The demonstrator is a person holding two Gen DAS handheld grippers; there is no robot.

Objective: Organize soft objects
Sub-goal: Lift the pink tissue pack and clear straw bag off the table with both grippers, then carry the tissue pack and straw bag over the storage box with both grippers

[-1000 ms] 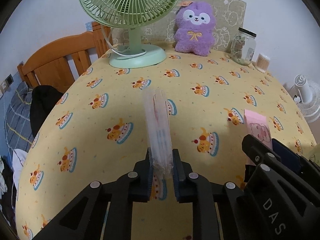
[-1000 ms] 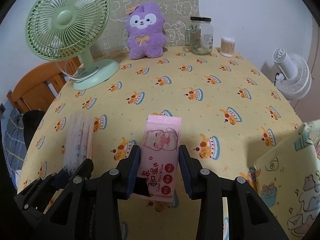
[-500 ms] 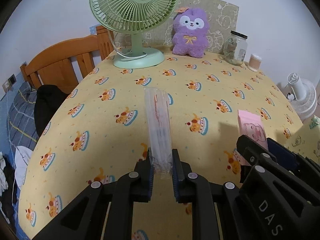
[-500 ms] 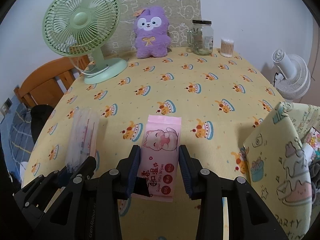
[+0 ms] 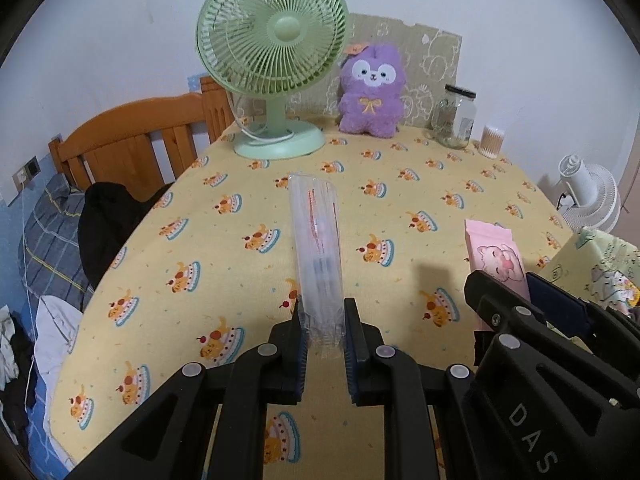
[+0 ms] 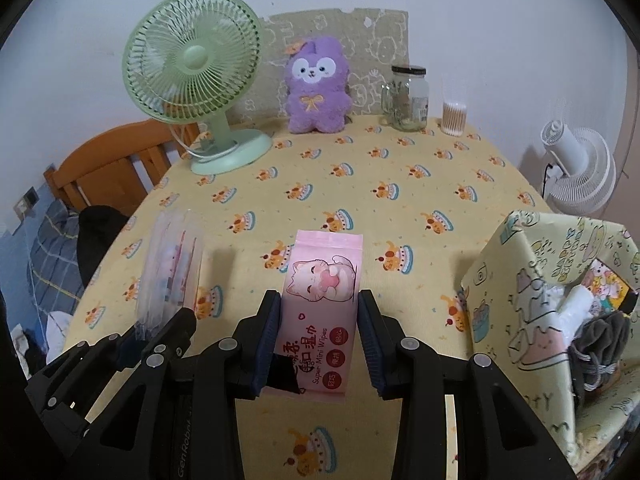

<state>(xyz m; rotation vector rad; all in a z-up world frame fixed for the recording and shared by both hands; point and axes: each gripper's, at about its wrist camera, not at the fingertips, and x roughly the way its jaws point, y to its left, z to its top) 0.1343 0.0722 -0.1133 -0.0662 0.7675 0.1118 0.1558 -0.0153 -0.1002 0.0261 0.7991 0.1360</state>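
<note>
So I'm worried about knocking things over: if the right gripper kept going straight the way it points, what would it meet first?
Probably the bare yellow tablecloth beyond the pink wipes pack held by the right gripper; depth is unclear.

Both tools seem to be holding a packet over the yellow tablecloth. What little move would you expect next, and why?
Probably carry the pink wipes pack, clamped in the right tool, sideways over the open patterned fabric bin at its right. The bin already holds soft items. The left tool grips a clear packet, likely to follow.
</note>
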